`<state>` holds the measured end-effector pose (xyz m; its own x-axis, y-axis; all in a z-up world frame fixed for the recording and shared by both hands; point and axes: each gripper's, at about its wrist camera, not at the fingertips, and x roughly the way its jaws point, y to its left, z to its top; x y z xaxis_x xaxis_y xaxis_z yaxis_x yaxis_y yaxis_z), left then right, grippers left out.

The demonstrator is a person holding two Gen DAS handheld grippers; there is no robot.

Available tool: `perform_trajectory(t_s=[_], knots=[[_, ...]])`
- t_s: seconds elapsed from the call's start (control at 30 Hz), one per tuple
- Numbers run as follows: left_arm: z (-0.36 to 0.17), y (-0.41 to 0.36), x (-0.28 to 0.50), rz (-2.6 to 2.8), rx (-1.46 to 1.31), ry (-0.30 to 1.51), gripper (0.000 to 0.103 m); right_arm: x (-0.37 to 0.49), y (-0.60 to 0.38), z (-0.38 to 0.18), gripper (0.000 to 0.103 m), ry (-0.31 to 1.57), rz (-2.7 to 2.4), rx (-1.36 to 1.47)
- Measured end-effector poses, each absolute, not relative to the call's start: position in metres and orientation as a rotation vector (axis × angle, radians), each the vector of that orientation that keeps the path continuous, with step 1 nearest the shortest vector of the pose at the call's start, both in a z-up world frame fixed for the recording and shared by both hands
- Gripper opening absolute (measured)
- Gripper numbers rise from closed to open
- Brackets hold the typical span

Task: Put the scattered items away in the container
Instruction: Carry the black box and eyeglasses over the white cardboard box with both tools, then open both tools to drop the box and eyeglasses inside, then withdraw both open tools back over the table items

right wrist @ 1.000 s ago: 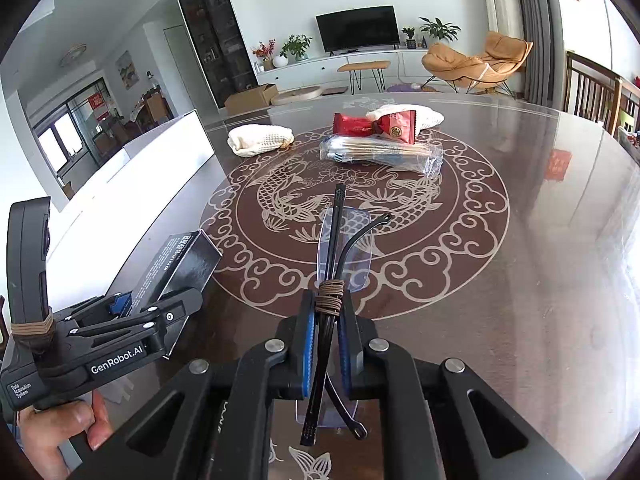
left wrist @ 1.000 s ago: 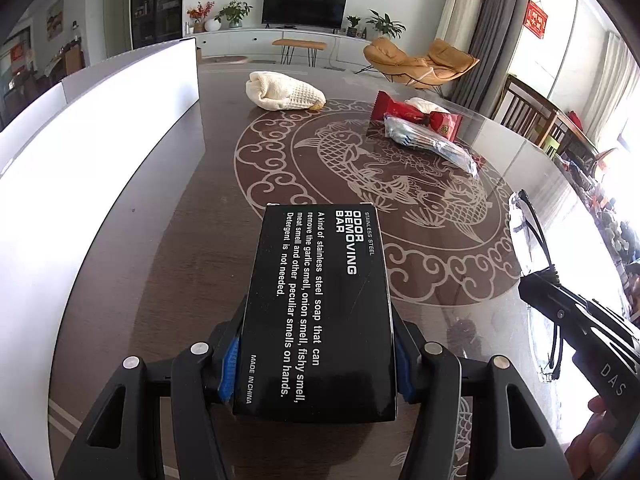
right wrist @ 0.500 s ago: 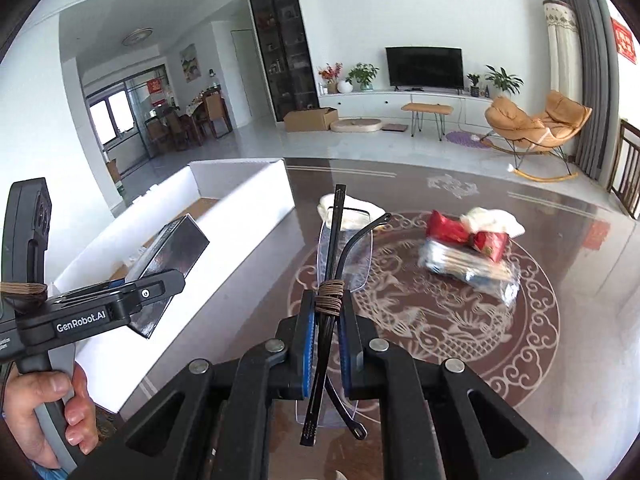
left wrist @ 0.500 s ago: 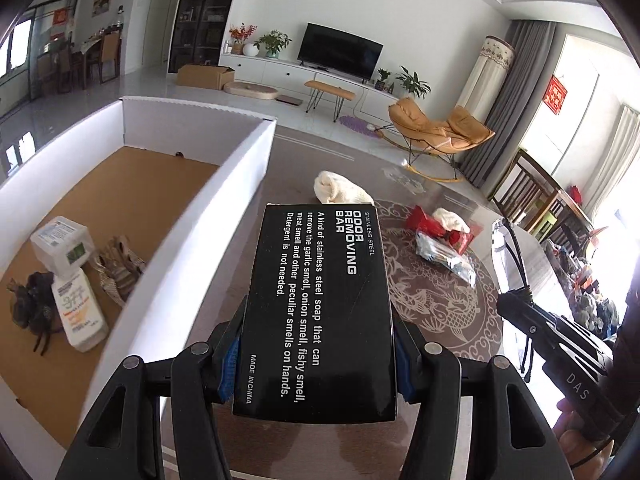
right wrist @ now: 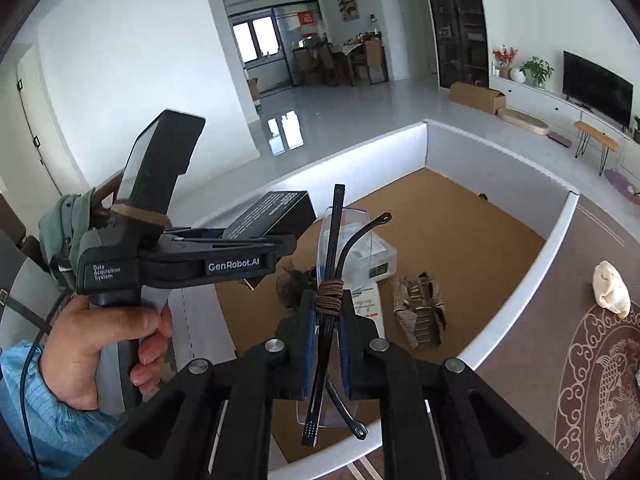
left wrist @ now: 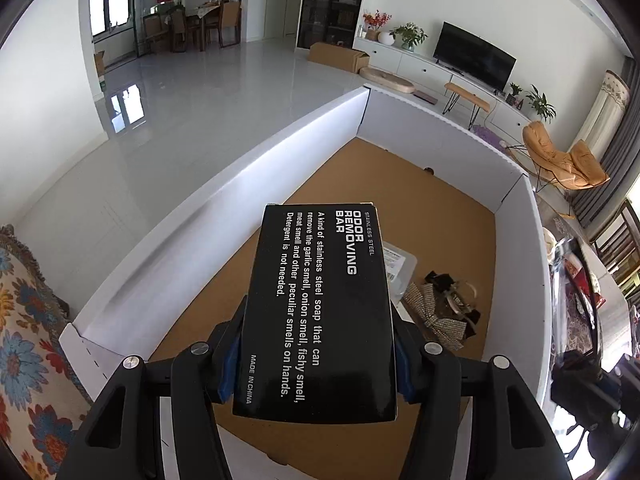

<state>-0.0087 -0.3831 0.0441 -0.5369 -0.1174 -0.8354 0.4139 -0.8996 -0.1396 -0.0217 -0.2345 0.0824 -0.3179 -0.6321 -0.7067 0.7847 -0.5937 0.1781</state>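
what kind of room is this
Most likely a home living room, open to a dining area: a TV on a low white cabinet, an orange lounge chair, and a dining table with chairs at the back.

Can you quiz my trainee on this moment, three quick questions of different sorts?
1. True or false: the left tool grips a black box.
2. What does the right tool hold? A) safety glasses B) sunscreen tube C) red packet
3. Fill in: both tools are over the white ____.

Key: 1 true; 2 A, the glasses; 3 container.
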Motion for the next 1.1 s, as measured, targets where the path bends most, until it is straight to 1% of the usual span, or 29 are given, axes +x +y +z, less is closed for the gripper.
perform_trajectory(t_s=[0.07, 0.17, 0.2, 0.23, 0.27, 0.3, 0.37, 0.43, 0.53, 0.63, 0.73, 0.8, 0.83, 0.87, 0.93, 1.1], knots=[[0.030, -0.392, -0.013, -2.419, 1.365, 0.506, 0.058, -0.026, -0.253, 0.060, 0.011, 0.291, -1.958, 1.027], [0.015, -0.399, -0.014, -2.355, 1.420, 0.568, 0.059, -0.037, -0.262, 0.036, 0.014, 0.268, -1.898, 1.128], [0.013, -0.401, -0.014, -2.347, 1.425, 0.605, 0.059, -0.039, -0.264, 0.031, 0.025, 0.272, -1.879, 1.159], [0.013, -0.402, -0.013, -2.341, 1.424, 0.618, 0.064, -0.040, -0.265, 0.026, 0.052, 0.290, -1.866, 1.182], [0.014, -0.402, -0.014, -2.342, 1.421, 0.612, 0.068, -0.038, -0.266, 0.025, 0.055, 0.301, -1.851, 1.170], [0.015, -0.400, -0.014, -2.340, 1.420, 0.599, 0.070, -0.035, -0.267, 0.026, 0.065, 0.322, -1.849, 1.152], [0.020, -0.395, -0.013, -2.339, 1.401, 0.574, 0.073, -0.032, -0.267, 0.030, 0.067, 0.340, -1.859, 1.140], [0.030, -0.390, -0.010, -2.360, 1.355, 0.549, 0.073, -0.033, -0.258, 0.038, 0.067, 0.313, -1.898, 1.108], [0.053, -0.369, -0.003, -2.430, 1.261, 0.470, 0.074, -0.027, -0.231, 0.060, 0.067, 0.259, -2.001, 0.985], [0.079, -0.328, 0.003, -2.566, 1.182, 0.392, 0.074, -0.020, -0.188, 0.072, 0.067, 0.216, -2.124, 0.872], [0.102, -0.271, 0.005, -2.720, 1.142, 0.322, 0.074, -0.016, -0.127, 0.064, 0.067, 0.210, -2.284, 0.833], [0.108, -0.228, 0.007, -2.828, 1.135, 0.311, 0.078, -0.014, -0.080, 0.053, 0.067, 0.210, -2.405, 0.860], [0.109, -0.205, 0.008, -2.878, 1.141, 0.316, 0.087, -0.015, -0.056, 0.045, 0.067, 0.210, -2.462, 0.888], [0.106, -0.183, 0.009, -2.923, 1.151, 0.327, 0.096, -0.016, -0.033, 0.035, 0.067, 0.216, -2.519, 0.927], [0.094, -0.137, 0.007, -3.004, 1.178, 0.343, 0.100, -0.017, 0.011, 0.015, 0.067, 0.218, -2.616, 1.024], [0.024, -0.039, -0.018, -3.079, 1.362, 0.247, 0.100, -0.016, 0.108, -0.013, 0.067, 0.087, -2.764, 1.239]])
